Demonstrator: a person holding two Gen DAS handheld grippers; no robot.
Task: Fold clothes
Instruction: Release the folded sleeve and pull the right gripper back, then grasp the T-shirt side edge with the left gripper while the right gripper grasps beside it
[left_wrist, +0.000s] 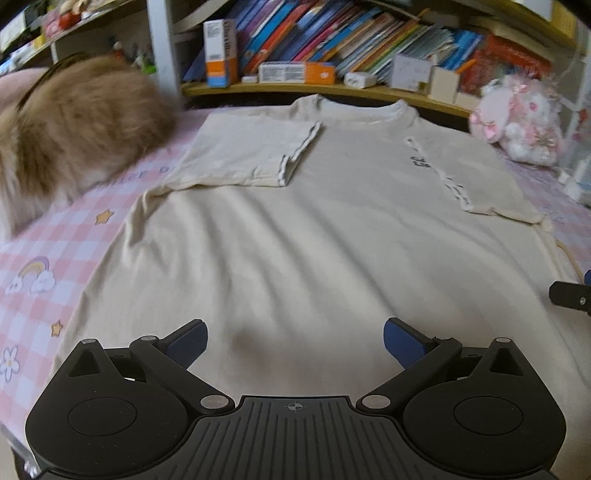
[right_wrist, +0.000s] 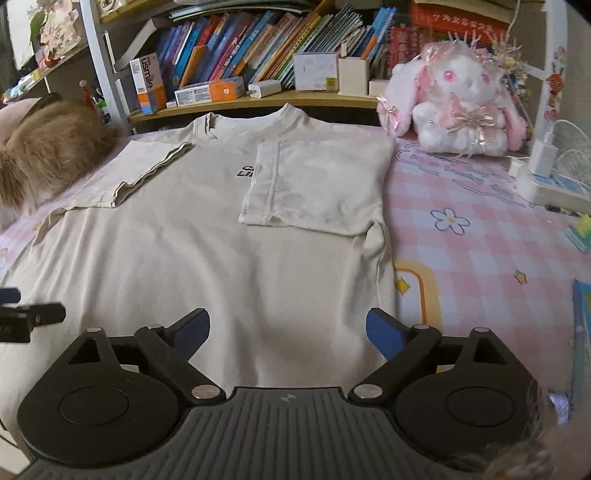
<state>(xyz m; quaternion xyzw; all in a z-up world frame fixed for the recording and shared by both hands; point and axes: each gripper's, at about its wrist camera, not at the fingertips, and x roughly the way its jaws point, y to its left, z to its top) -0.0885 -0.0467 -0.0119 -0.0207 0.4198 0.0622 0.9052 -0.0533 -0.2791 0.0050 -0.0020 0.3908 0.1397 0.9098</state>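
A cream T-shirt (left_wrist: 295, 229) (right_wrist: 207, 251) lies flat, front up, on a pink checked bed sheet (right_wrist: 480, 243), collar toward the bookshelf. Both sleeves are folded inward: the left sleeve (left_wrist: 255, 155) (right_wrist: 144, 173) and the right sleeve (left_wrist: 476, 177) (right_wrist: 317, 184), which covers part of a black chest print. My left gripper (left_wrist: 295, 332) hovers open over the shirt's lower middle with only flat cloth below it. My right gripper (right_wrist: 288, 321) is open over the shirt's lower right part, its right finger (right_wrist: 384, 332) near the side edge. Nothing is held by either.
A tan furry animal or toy (left_wrist: 74, 122) rests on the bed at the shirt's left shoulder. A pink rabbit plush (right_wrist: 461, 107) sits at the far right. Behind is a low shelf (right_wrist: 258, 99) with books and boxes. A power strip with chargers (right_wrist: 546, 181) lies at the right.
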